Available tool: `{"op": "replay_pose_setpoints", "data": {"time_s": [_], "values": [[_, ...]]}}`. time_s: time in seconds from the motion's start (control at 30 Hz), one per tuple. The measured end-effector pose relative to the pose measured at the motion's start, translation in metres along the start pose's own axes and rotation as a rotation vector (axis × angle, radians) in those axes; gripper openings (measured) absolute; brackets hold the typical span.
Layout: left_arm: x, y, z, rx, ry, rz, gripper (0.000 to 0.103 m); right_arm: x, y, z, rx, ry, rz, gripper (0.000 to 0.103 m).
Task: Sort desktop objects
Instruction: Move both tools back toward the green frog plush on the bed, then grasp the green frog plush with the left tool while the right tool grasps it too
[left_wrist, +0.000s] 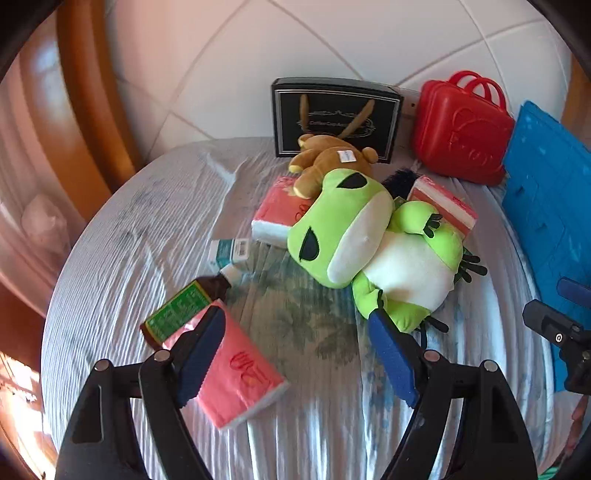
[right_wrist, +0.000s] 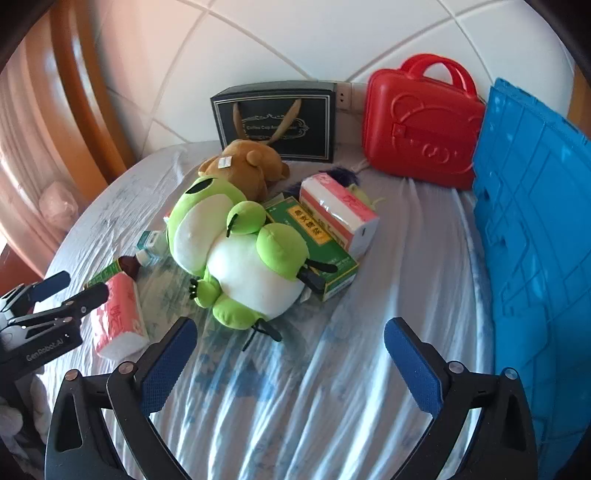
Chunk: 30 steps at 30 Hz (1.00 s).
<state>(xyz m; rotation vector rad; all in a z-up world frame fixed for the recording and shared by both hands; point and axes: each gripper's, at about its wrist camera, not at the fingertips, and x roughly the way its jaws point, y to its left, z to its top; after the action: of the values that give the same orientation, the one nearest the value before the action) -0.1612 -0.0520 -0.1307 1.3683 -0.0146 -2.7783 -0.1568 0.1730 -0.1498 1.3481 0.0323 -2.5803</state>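
A green frog plush (left_wrist: 373, 243) (right_wrist: 236, 254) lies mid-table, on a green box (right_wrist: 321, 251). A brown bear plush (left_wrist: 328, 162) (right_wrist: 247, 166) lies behind it. Pink tissue packs lie at the near left (left_wrist: 240, 373) (right_wrist: 118, 321), under the bear (left_wrist: 277, 214) and at the right (left_wrist: 443, 206) (right_wrist: 340, 210). A brown bottle with a green label (left_wrist: 184, 306) (right_wrist: 122, 266) lies beside the near pack. My left gripper (left_wrist: 295, 354) is open, its left finger over the near pack. My right gripper (right_wrist: 291, 362) is open and empty, just in front of the frog.
A black gift bag (left_wrist: 336, 118) (right_wrist: 277, 118), a red plastic case (left_wrist: 461, 129) (right_wrist: 421, 122) and a blue crate (left_wrist: 550, 221) (right_wrist: 535, 251) stand along the back and right. A small white-and-teal box (left_wrist: 229, 251) lies by the bottle. The round table wears a wrinkled cloth (right_wrist: 332, 387).
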Motion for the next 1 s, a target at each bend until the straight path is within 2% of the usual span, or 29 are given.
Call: {"op": "replay_pose_setpoints", "data": {"time_s": [0.1,0.2,0.37,0.47,0.53,0.63,0.7,0.8,1.0], "values": [[0.026,-0.007,0.017,0.123,-0.030,-0.016,0.080,0.020,-0.001,0.002,0.072,0.027,0.015,0.103],[0.055,-0.012,0.027,0.217,-0.020,-0.053,0.080,0.042,-0.001,0.005,0.165,0.041,0.019,0.103],[0.094,-0.018,0.036,0.323,-0.005,-0.131,0.080,0.083,0.000,0.010,0.299,0.061,0.022,0.103],[0.115,-0.024,0.041,0.374,0.007,-0.170,0.080,0.107,0.003,0.014,0.332,0.093,0.010,0.103],[0.129,-0.029,0.044,0.388,0.029,-0.199,0.080,0.124,0.003,0.017,0.344,0.119,0.000,0.103],[0.145,-0.031,0.048,0.402,0.032,-0.190,0.084,0.147,0.001,0.022,0.364,0.153,0.002,0.103],[0.155,-0.027,0.051,0.380,0.052,-0.218,0.088,0.156,-0.003,0.024,0.376,0.155,0.024,0.103],[0.167,-0.023,0.052,0.355,0.087,-0.242,0.089,0.162,-0.003,0.028,0.356,0.162,0.034,0.103],[0.179,-0.014,0.054,0.310,0.121,-0.297,0.089,0.177,-0.004,0.034,0.356,0.195,0.117,0.103]]}}
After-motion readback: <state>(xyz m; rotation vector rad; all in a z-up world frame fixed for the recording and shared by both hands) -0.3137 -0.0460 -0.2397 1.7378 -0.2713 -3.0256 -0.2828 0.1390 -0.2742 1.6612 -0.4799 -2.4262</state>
